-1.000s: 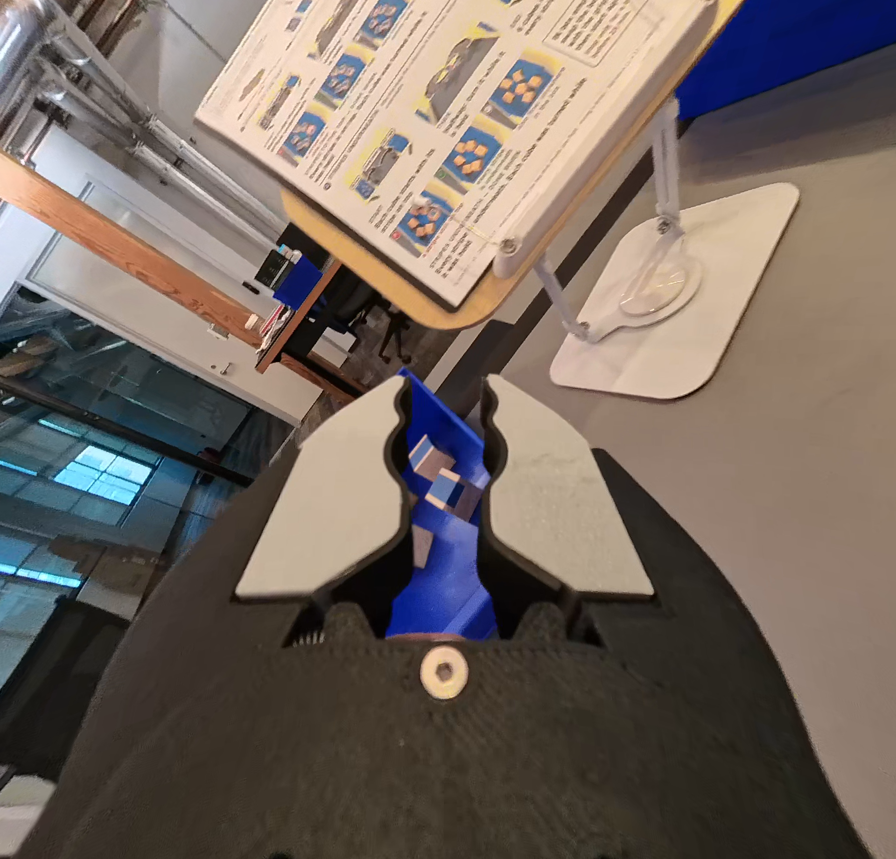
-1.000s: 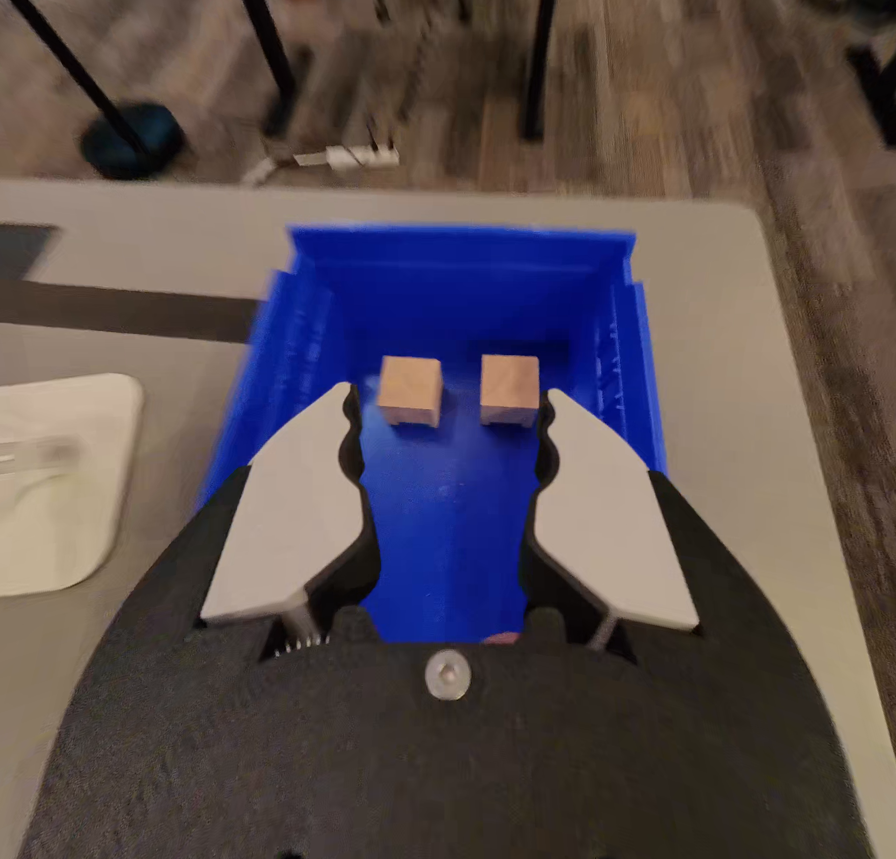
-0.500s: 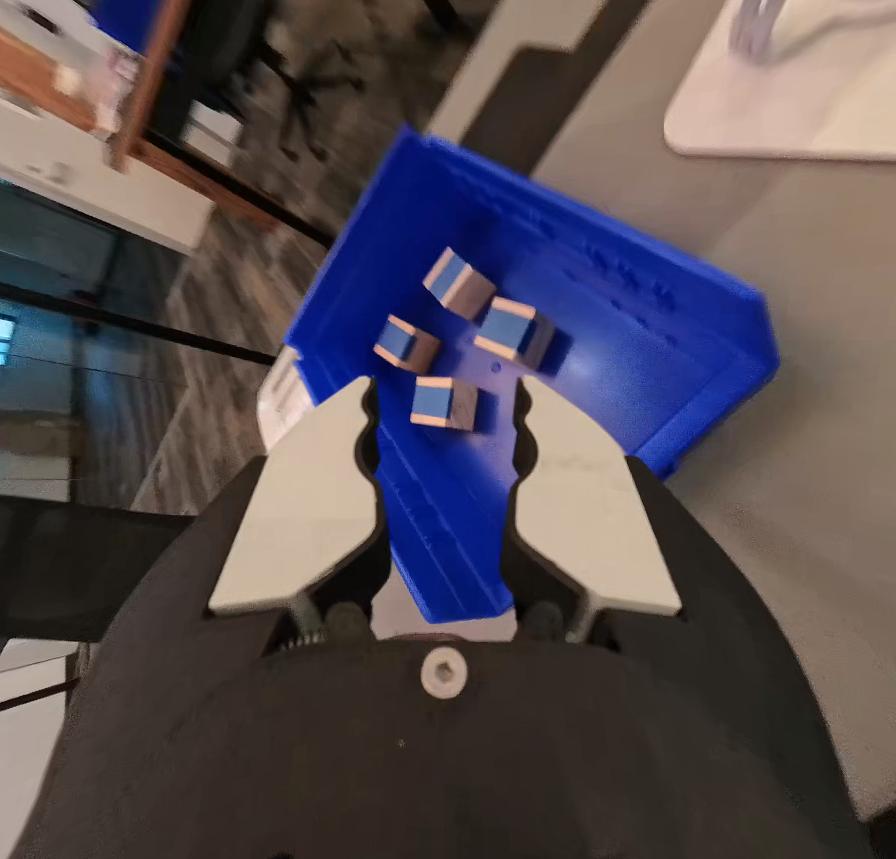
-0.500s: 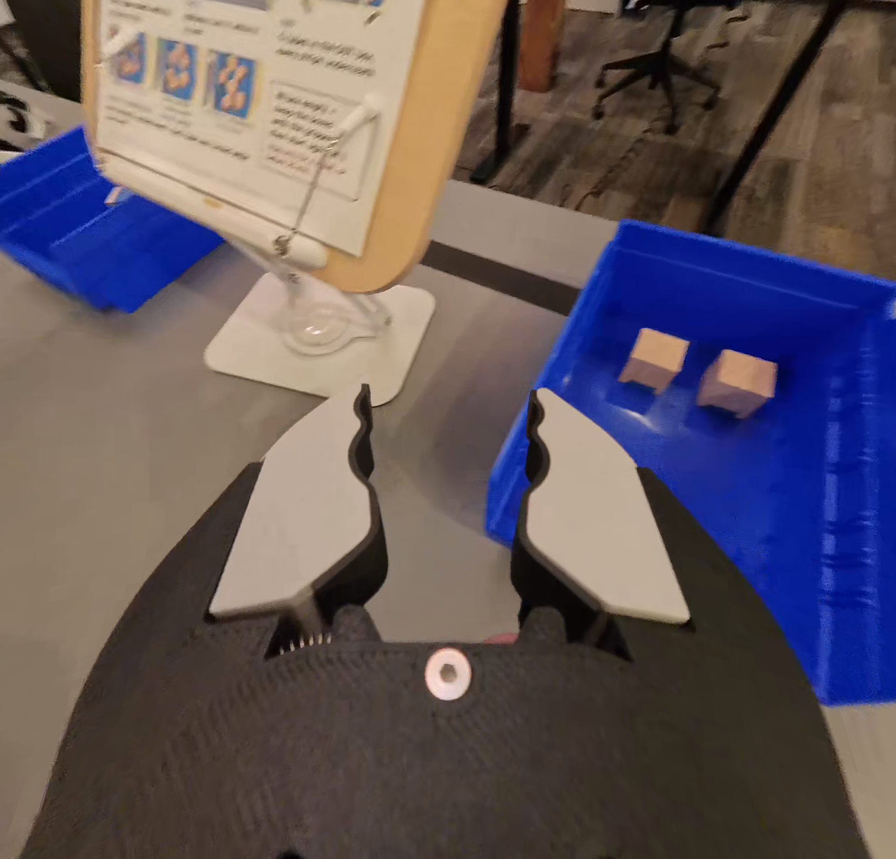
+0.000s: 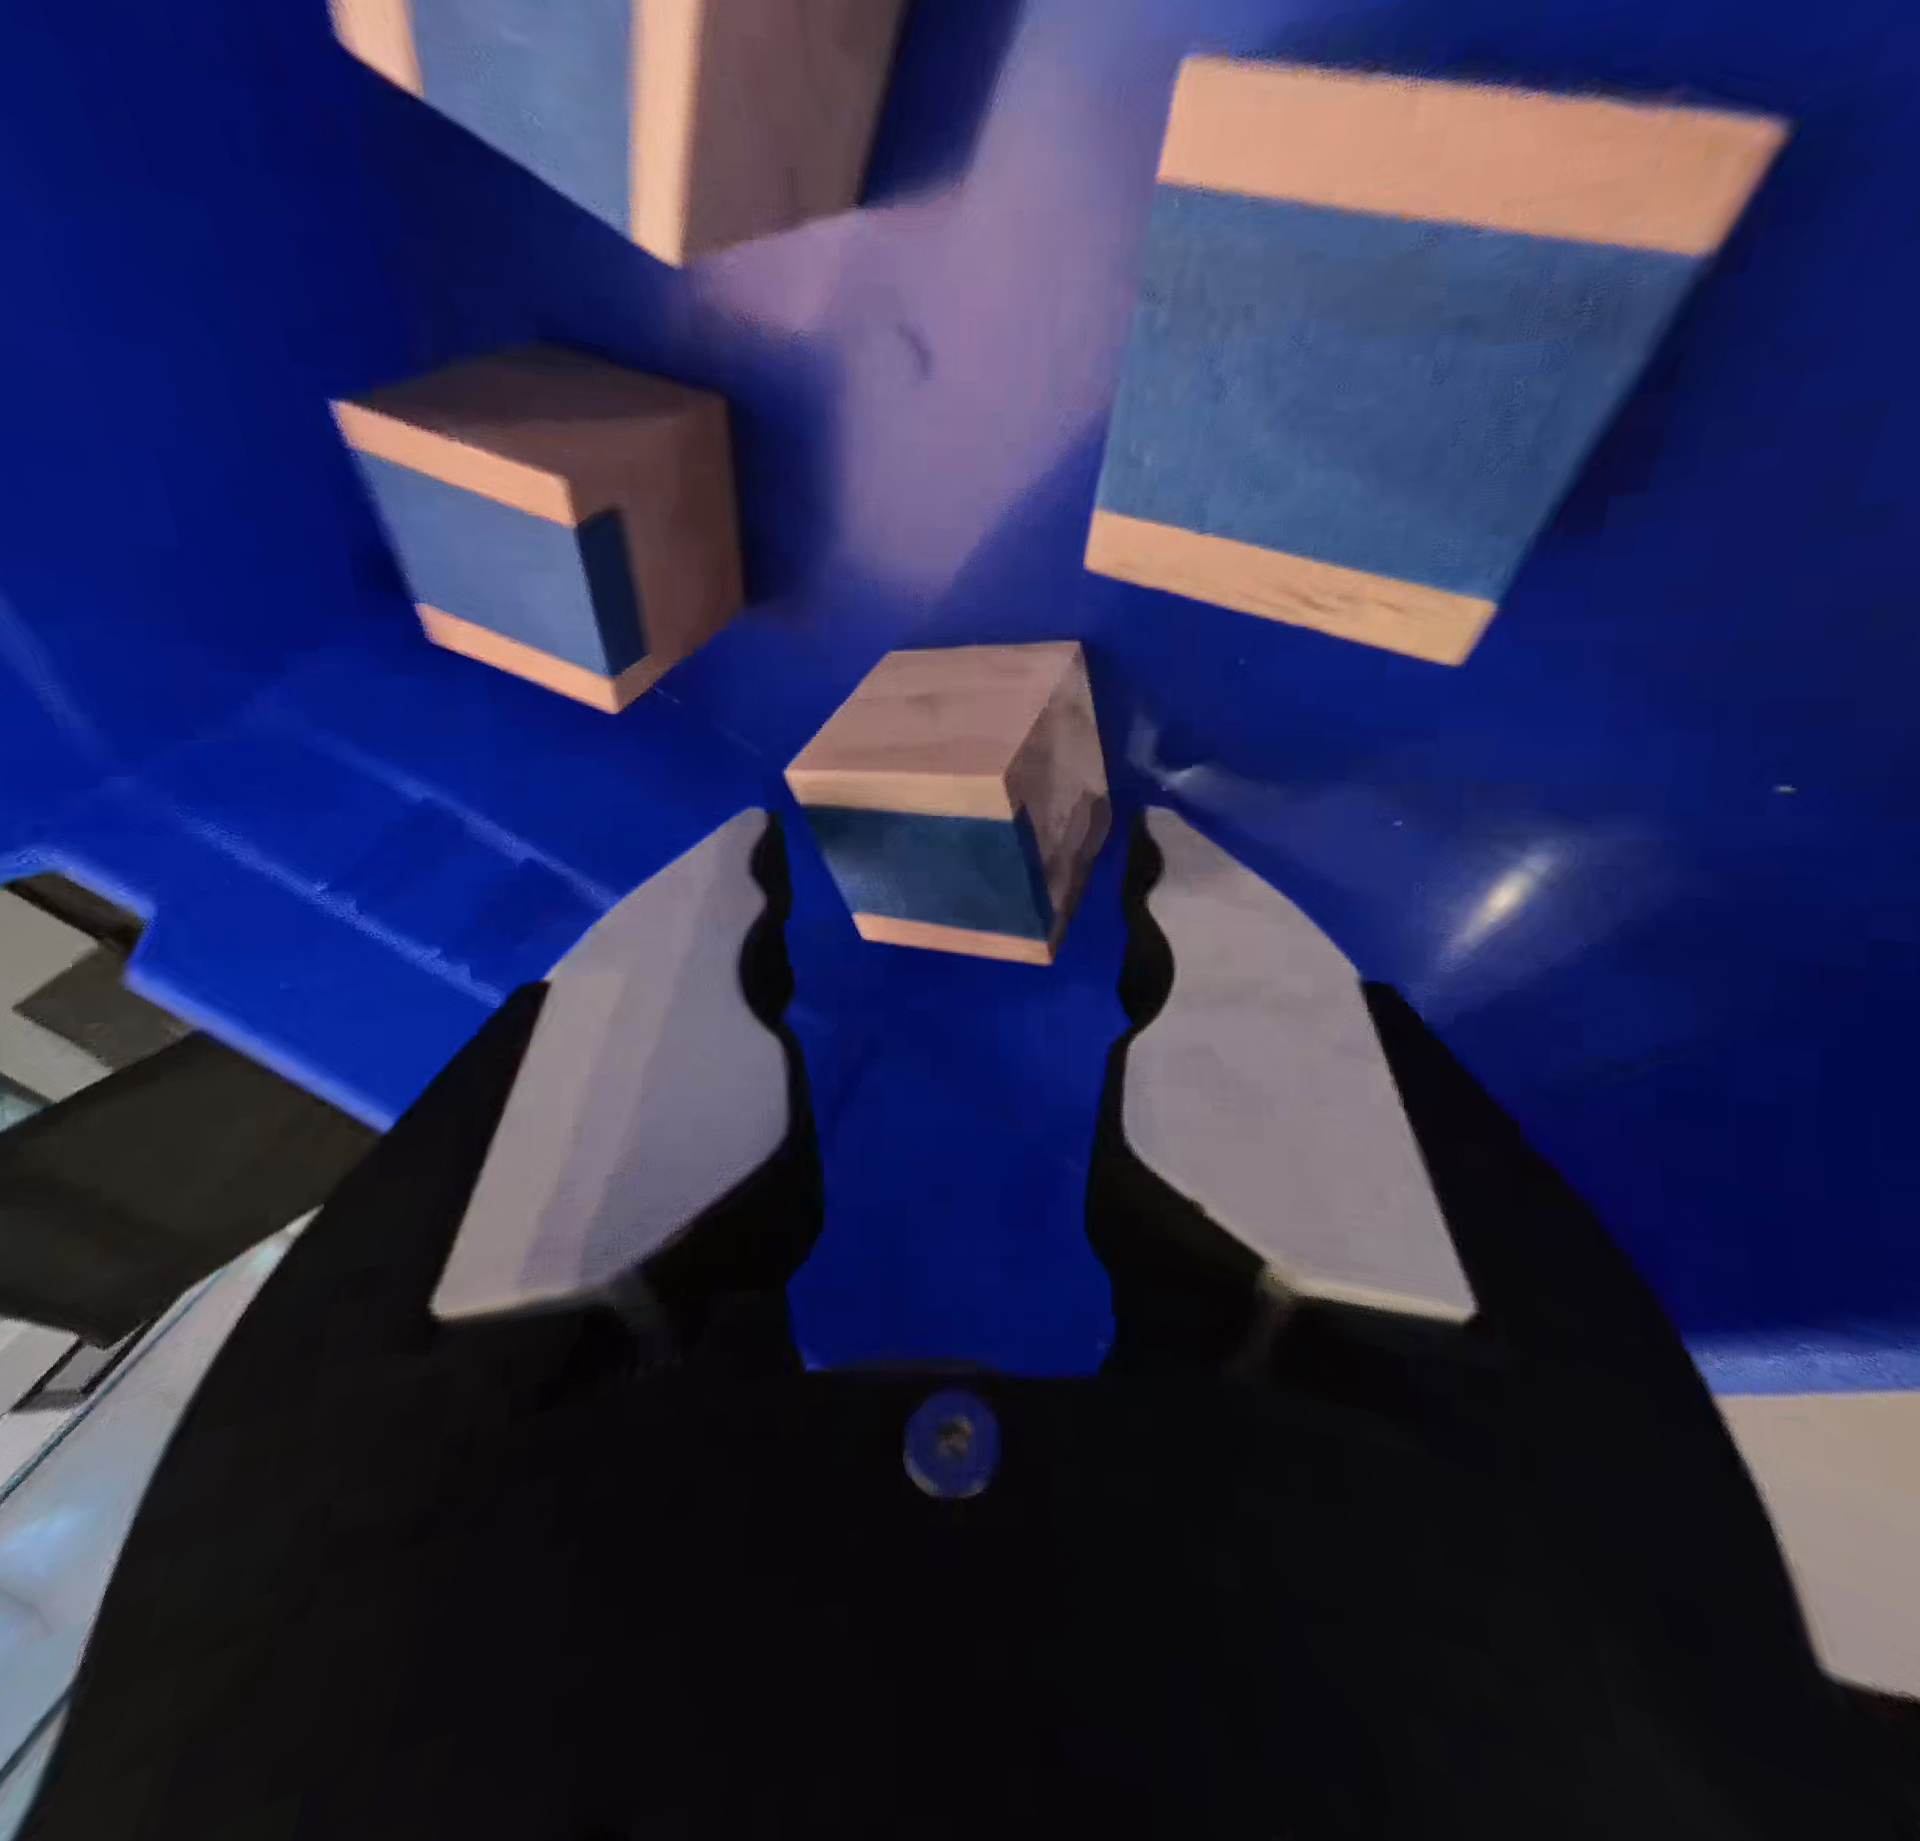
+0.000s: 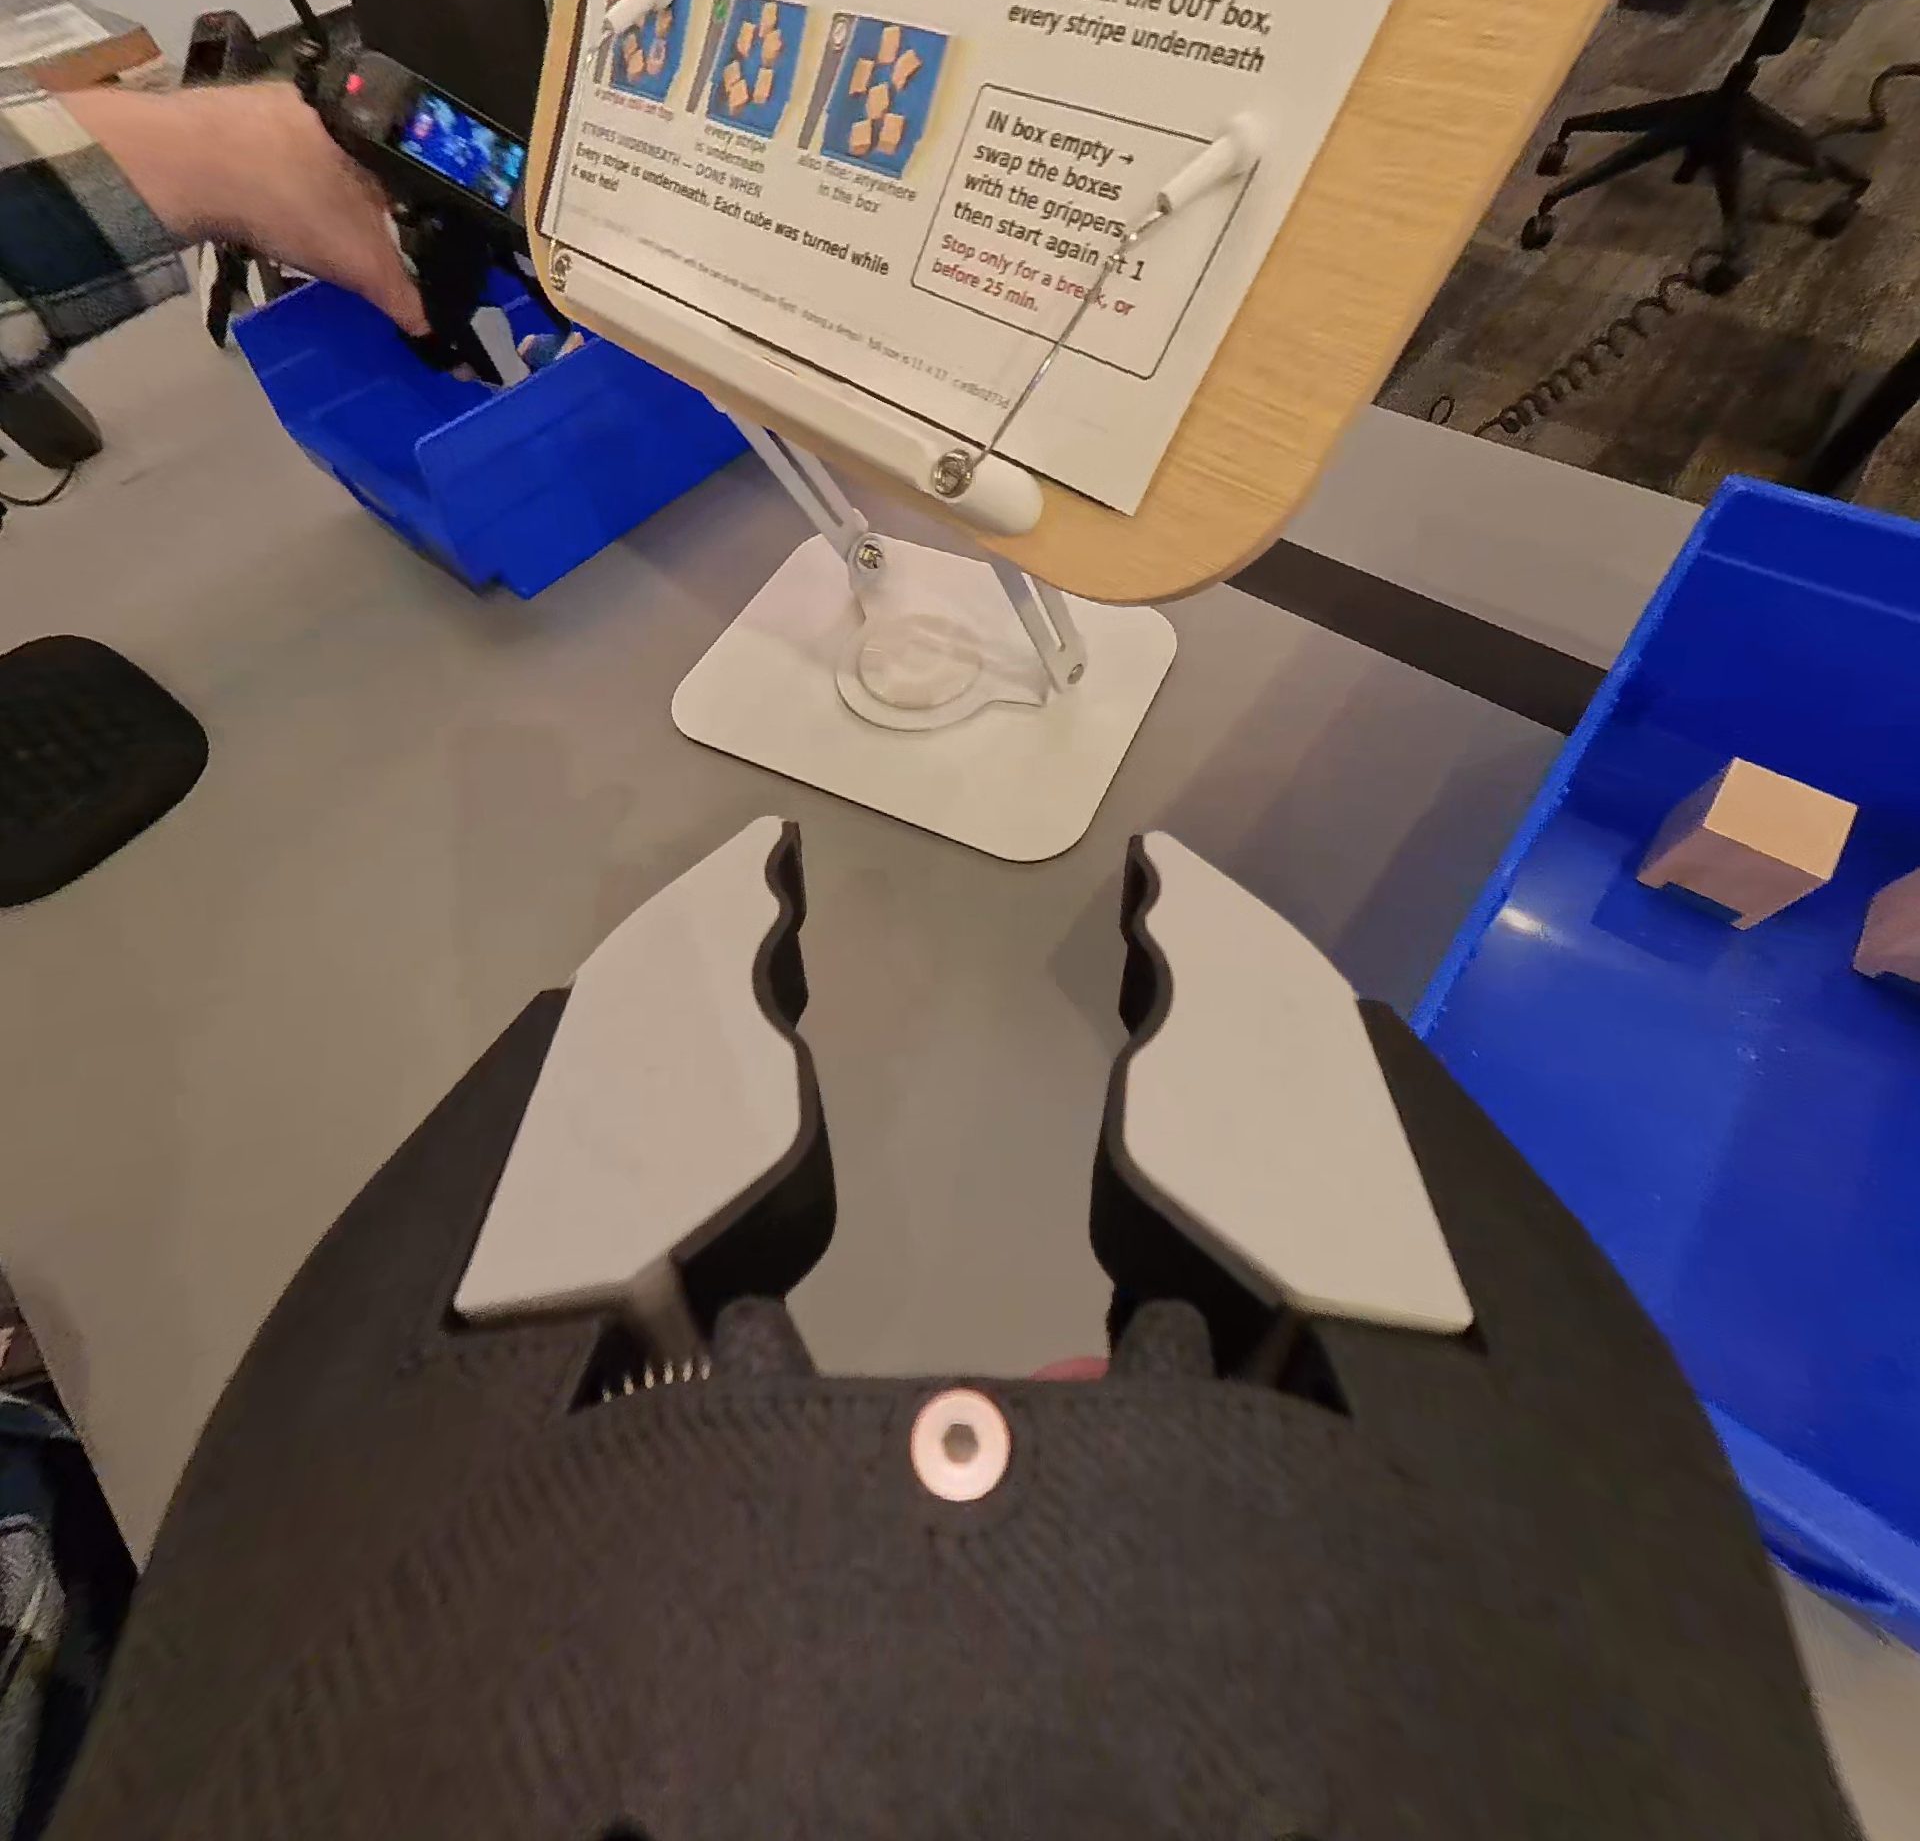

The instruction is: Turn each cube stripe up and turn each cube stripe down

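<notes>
A wooden cube [image 5: 951, 804] with a blue stripe across the face turned toward me sits on the floor of the blue bin [image 5: 1558, 1012], right between the tips of my left gripper [image 5: 951, 835]. My fingers [image 5: 665, 1064] stand apart on either side of it, with blue bin floor showing between each pad and the cube, so I am not gripping it. Three more striped cubes lie further in: one to the left [image 5: 540, 524], one at the upper left [image 5: 623, 66], one at the upper right [image 5: 1403, 357].

My right gripper [image 6: 961, 846] hangs over the grey table [image 6: 364, 856], fingers spread and bare. Beside it to the right, a second blue bin [image 6: 1714, 1116] holds a plain-topped cube [image 6: 1756, 856], with another cut off at the picture's edge. Ahead stands the instruction board [image 6: 1351, 233] on its white base [image 6: 935, 752].
</notes>
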{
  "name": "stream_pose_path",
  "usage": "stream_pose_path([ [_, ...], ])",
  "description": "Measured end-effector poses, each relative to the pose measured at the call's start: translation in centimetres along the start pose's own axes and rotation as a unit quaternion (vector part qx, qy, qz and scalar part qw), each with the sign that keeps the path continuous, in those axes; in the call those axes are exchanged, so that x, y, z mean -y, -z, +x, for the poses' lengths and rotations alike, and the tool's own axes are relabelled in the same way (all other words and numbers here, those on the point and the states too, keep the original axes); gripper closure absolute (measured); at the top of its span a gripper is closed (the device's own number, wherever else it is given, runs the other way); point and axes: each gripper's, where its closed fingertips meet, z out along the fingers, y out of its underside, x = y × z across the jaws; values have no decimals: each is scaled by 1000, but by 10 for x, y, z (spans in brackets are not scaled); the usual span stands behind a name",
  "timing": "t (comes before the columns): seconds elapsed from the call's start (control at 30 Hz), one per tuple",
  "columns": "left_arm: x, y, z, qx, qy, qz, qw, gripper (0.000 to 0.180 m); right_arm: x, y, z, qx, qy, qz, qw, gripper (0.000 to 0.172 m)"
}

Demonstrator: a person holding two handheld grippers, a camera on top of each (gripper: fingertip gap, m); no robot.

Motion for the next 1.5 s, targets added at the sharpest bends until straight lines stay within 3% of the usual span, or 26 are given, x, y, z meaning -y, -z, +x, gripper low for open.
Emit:
stream_pose_path([
  [0.07,0,-7,-2,2,-8,-17,1000,123,2,-2,-3,-2,9,1,1000,113],
  [0.13,8,0,-2,-12,16,18,1000,128,7,-5,-12,13,9,9,1000,114],
  [0.27,12,60,-16,90,71,150,982,130,16,-23,-59,106,-21,25,994,113],
  [0.33,23,120,-8,145,105,275,945,131,27,-34,-94,199,-84,50,975,111],
  [0.43,35,226,26,252,121,452,847,131,48,-54,-137,324,-186,81,924,105],
  [0.5,39,286,61,319,116,528,779,132,59,-70,-160,375,-227,86,894,99],
  [0.6,57,347,127,371,69,599,706,132,77,-87,-192,443,-283,92,846,91],
  [0.7,79,380,181,389,21,638,665,132,91,-86,-222,510,-308,92,798,87],
  [0.8,95,394,214,389,-8,659,644,132,100,-73,-245,564,-317,94,756,92],
  [0.9,108,396,229,387,-23,661,642,132,103,-57,-258,601,-307,98,731,108],
  [0.93,108,400,232,387,-21,674,629,133,103,-54,-258,599,-297,103,736,115],
  [0.97,110,399,233,377,-18,674,635,133,100,-54,-256,586,-287,100,751,122],
  [1.03,107,403,235,373,-13,681,630,128,99,-49,-241,555,-275,101,778,122],
  [1.1,98,403,230,384,-6,672,633,134,103,-42,-200,488,-256,122,826,122],
  [1.2,80,394,213,379,23,662,646,147,99,-37,-92,275,-187,136,933,123],
  [1.27,71,381,202,383,35,644,661,150,89,-26,-8,127,-154,123,972,122],
  [1.37,64,362,190,374,53,625,683,157,52,-19,110,-63,-134,58,987,122],
  [1.5,58,346,176,363,81,603,705,157,-18,-42,203,-153,-174,-60,971,122],
])
